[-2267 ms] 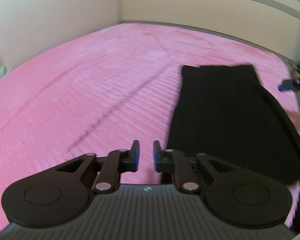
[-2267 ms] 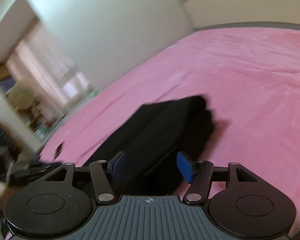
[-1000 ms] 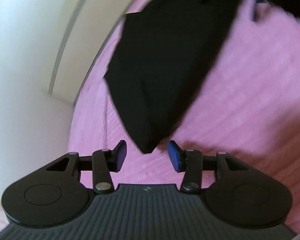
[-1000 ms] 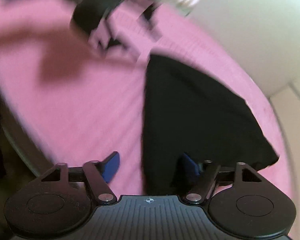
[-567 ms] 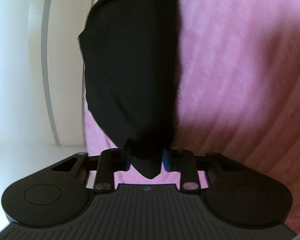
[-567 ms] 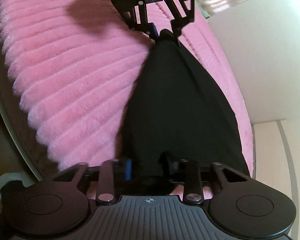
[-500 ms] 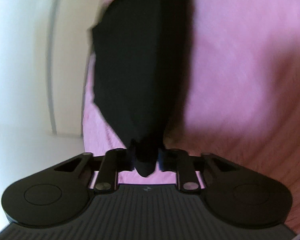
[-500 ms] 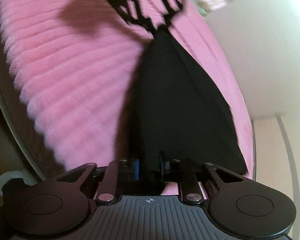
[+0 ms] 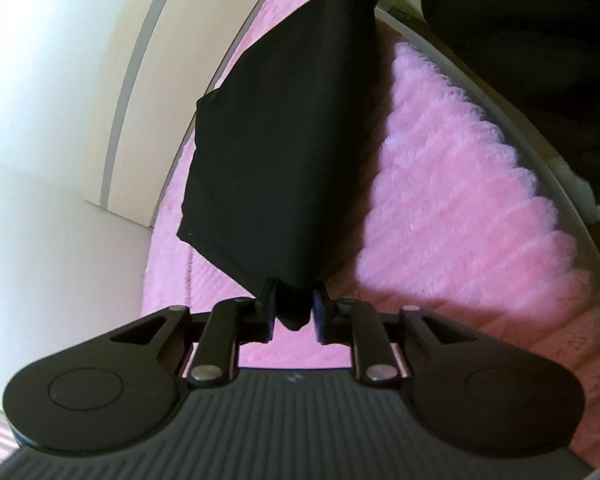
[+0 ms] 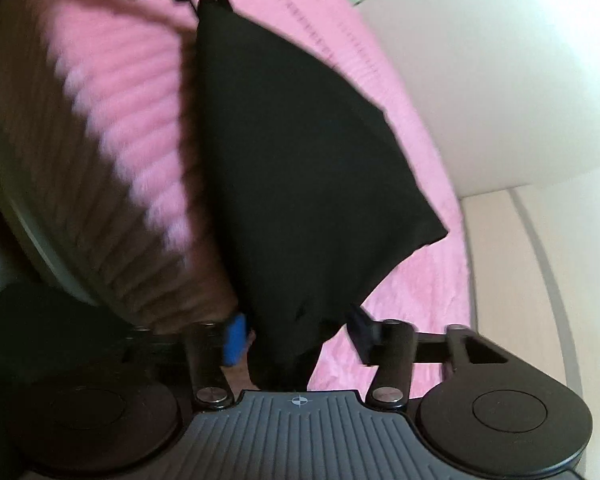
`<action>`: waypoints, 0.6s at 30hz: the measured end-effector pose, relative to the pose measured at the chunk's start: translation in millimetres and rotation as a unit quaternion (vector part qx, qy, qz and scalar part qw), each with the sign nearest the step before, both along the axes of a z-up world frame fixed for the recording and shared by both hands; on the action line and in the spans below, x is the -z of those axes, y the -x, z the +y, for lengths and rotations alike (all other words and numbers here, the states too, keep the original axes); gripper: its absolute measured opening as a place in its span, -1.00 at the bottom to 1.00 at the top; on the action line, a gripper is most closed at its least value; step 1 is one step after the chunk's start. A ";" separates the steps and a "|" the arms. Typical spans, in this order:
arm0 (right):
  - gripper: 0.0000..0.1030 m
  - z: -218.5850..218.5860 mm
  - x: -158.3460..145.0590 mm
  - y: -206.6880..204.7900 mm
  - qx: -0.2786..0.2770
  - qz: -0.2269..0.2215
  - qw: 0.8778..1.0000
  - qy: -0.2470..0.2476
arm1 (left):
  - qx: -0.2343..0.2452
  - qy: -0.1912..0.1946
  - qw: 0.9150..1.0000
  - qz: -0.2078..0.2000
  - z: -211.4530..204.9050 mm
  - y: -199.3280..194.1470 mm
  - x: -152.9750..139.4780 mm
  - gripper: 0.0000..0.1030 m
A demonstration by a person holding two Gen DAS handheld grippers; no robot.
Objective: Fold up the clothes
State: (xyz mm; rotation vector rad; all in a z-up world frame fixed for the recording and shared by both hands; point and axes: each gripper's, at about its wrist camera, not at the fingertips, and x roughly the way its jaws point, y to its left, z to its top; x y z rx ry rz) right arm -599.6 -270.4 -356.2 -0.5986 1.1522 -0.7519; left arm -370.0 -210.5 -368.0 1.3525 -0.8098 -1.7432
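The garment (image 9: 284, 148) hangs stretched between the left gripper (image 9: 294, 312) and right gripper (image 10: 296, 332), above the bed (image 9: 460, 216).

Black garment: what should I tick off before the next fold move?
1. Left claw shut on a black garment corner: ok.
2. Right claw grip firm: cannot tell; jaws stand apart around bunched cloth, view blurred.
3. Garment stretched between both claws: ok.
4. Cloth face smooth, no twist: ok.
5. Hanging edge clear of the pink blanket: cannot tell.
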 end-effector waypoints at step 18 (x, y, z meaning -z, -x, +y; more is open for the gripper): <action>-0.68 -59.9 12.9 70.9 0.069 0.008 0.998 -0.008 | 0.031 -0.105 0.986 0.129 -7.5 76.9 -46.3 -0.74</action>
